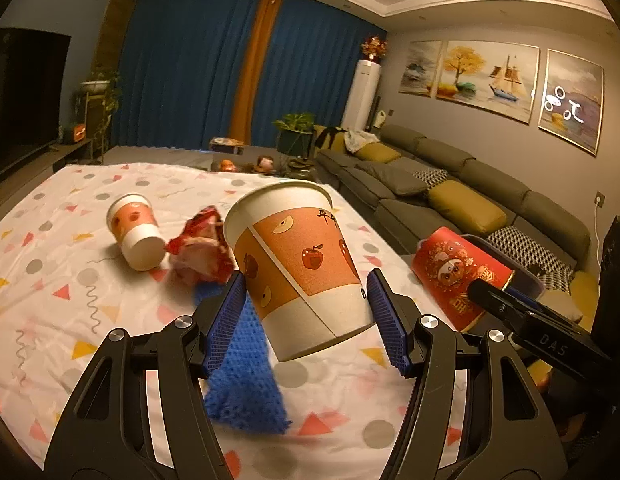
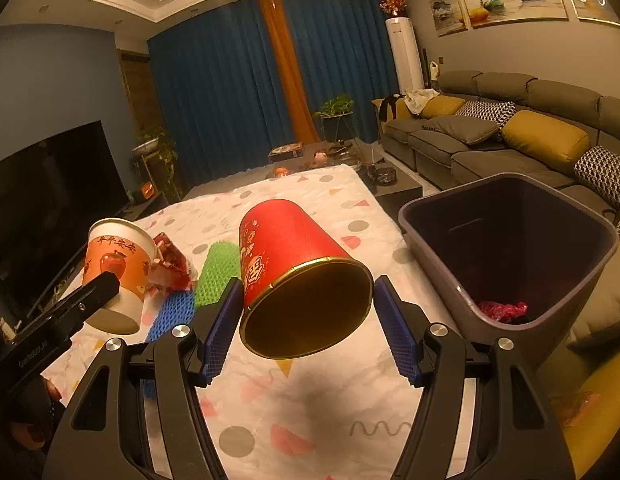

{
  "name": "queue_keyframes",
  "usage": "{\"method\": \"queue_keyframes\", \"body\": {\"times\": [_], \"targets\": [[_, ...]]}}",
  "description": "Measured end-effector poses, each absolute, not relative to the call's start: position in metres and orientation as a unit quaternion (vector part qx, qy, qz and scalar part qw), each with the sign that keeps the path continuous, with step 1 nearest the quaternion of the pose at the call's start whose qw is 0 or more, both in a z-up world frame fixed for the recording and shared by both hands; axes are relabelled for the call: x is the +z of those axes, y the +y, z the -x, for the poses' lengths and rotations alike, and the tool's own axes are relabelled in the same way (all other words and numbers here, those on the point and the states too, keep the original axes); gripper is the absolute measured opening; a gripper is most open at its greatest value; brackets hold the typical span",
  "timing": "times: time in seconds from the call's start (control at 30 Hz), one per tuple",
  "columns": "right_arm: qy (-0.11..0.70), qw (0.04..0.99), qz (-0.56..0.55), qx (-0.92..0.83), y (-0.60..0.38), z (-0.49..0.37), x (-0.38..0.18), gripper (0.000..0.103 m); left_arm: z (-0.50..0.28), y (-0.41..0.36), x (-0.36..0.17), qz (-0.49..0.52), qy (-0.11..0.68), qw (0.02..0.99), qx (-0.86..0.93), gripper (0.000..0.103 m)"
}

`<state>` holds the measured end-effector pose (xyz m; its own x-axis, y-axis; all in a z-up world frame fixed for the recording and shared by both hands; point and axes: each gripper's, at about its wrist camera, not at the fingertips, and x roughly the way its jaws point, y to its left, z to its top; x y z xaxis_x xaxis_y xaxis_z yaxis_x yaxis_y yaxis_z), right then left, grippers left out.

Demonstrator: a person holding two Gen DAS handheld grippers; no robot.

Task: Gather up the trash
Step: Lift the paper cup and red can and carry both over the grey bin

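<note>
Surface: table under a white cloth printed with grey dots and pink and yellow triangles (image 1: 61,264). Room: blue curtains with an orange strip (image 1: 213,72) on the far wall, grey sofa with yellow and patterned cushions (image 1: 450,192) at right, dark television (image 1: 21,100) at left.

Left gripper (image 1: 305,312): jaws spread about a cup's width, pads against both sides of an orange-and-white paper cup with apple print (image 1: 297,264), held tilted above the cloth. Beneath it lies a blue foam net sleeve (image 1: 245,384). Farther left, a second apple-print paper cup on its side (image 1: 135,236), just beside a crumpled red wrapper (image 1: 201,248).

Right gripper (image 2: 307,316): jaws similarly wide, clamped on a red paper cup with gold rim (image 2: 297,272), mouth facing the camera. A green foam net sleeve (image 2: 217,268) lies to its left. Grey plastic bin (image 2: 434,264) stands at the table's right edge, near the cup; pink plastic scrap (image 2: 504,310) at its bottom.
</note>
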<state>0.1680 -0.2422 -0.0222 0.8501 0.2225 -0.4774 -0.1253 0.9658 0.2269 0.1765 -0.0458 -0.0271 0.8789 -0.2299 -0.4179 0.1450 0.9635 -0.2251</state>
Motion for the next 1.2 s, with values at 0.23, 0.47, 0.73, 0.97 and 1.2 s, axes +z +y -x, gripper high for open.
{"method": "queue_keyframes", "body": {"times": [0.23,0.47,0.73,0.97,1.2], "targets": [[0.242,0.962,-0.106,0.065,-0.274,-0.166,-0.014,0.065,-0.179,-0.084,-0.01,0.078,0.213,0.965,-0.129,0.061],[0.228,0.966,-0.125,0.007,-0.325,-0.166,-0.011,0.065,-0.197,-0.137,0.004,0.069,0.21,0.959,-0.175,0.061],[0.227,0.964,-0.128,-0.05,-0.371,-0.17,-0.018,0.065,-0.225,-0.2,-0.002,0.072,0.229,0.94,-0.241,0.061],[0.233,0.962,-0.122,-0.074,-0.387,-0.176,-0.029,0.065,-0.243,-0.242,-0.014,0.066,0.244,0.924,-0.288,0.061],[0.239,0.961,-0.112,-0.083,-0.393,-0.181,-0.035,0.066,-0.26,-0.267,-0.031,0.069,0.269,0.908,-0.313,0.061]]}}
